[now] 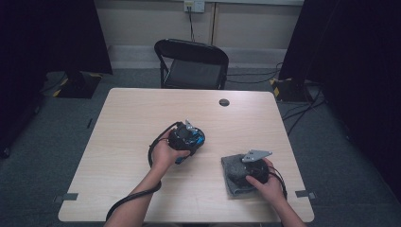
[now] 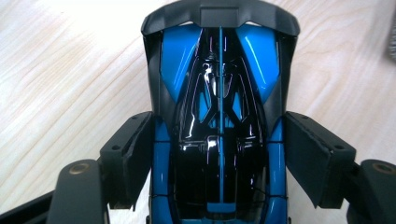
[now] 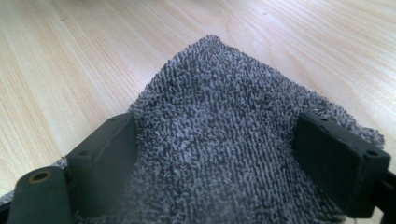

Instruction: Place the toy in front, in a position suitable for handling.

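Gloss first: high view, your left gripper (image 1: 188, 137) holds a blue-and-black toy car (image 1: 193, 140) above mid-table (image 1: 132, 123), while your right gripper (image 1: 253, 171) sits on a grey towel (image 1: 230, 171) near the front right edge. Left gripper view: pads clamp both flanks of the car's (image 2: 219, 116) shiny shell, nose pointing away. Hard, light plastic, I'd judge, and slick, so keep your hold on the flat sides, not the curved glossy roof; thin rear wing (image 2: 219, 11) looks breakable. Right gripper view: jaws stand wide with the towel (image 3: 224, 140) humped up between them, pads at its folds; a firm pinch can't be confirmed. Soft, limp terry, grippy, weighs little; bunch a thick fold.
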Demonstrator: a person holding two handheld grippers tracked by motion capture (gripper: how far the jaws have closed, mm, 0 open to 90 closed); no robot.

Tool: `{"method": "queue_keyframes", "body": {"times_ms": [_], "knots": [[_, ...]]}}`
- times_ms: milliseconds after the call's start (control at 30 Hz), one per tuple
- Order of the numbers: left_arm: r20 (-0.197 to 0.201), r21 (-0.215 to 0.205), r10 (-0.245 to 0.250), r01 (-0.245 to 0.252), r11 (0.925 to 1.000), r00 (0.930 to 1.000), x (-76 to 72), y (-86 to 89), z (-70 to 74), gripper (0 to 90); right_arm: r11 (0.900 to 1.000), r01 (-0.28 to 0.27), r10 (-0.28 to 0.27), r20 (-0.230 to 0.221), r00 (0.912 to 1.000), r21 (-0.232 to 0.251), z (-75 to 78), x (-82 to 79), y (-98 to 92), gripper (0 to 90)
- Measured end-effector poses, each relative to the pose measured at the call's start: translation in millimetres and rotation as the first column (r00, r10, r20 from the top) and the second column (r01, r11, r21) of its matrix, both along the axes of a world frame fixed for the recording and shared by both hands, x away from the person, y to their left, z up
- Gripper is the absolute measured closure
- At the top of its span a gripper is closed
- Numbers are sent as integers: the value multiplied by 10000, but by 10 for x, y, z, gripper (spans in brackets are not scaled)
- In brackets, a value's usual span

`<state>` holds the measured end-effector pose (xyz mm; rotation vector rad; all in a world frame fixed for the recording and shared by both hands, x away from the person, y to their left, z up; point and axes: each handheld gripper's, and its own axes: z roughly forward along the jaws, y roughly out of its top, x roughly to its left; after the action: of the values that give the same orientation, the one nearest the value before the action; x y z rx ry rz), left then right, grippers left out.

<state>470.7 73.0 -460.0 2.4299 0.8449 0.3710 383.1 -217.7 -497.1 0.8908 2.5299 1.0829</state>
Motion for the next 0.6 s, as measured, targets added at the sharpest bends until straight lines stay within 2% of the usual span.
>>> {"method": "queue_keyframes", "body": {"times_ms": [133,167,333,567,600], "knots": [[-186,24,-124,125,9999,9997,54,-41,-98,281,10000,2,-2,5,10000,21,-2,-1,-3,133],[-170,-151,-67,64,9999,9998,61,-39,-110,281,10000,-3,3,13,10000,34,-3,-1,-4,133],[-297,-495,-94,79,9987,9995,101,-26,-132,282,10000,-2,2,3,10000,83,-7,-1,-7,133],[-252,-740,-71,53,9972,9997,99,9,-154,281,10000,-7,7,12,10000,95,-8,-1,-9,133],[-268,-819,51,-73,9966,9996,95,14,-159,280,10000,-6,6,21,10000,93,-9,-1,-9,133]]}}
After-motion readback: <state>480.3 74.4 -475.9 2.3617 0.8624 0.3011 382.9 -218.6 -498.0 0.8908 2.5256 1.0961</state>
